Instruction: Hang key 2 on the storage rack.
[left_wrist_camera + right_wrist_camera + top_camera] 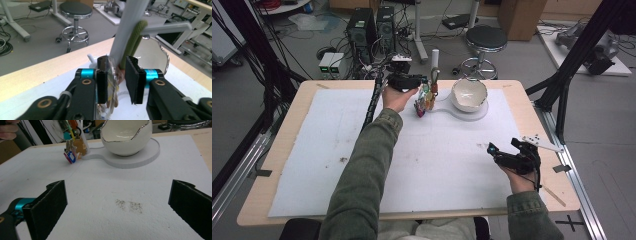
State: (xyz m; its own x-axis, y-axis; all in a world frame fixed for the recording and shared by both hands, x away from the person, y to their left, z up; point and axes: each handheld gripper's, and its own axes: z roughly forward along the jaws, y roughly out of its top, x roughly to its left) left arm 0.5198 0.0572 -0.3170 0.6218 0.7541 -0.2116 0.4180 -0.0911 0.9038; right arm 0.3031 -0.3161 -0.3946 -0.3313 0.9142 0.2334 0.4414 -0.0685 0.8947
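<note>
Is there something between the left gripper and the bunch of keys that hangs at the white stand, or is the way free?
Nothing visible stands between them. The left gripper is already at the bunch of keys: in the left gripper view the bunch sits between the jaws, against one pad, with a gap to the other. The white bowl stands off to the side, on the stand's base.

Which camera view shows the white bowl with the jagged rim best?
The right gripper view: the white bowl sits whole and sharp on its white stand. The high view shows it small, from above. In the left gripper view a post and a green loop partly hide it.
</note>
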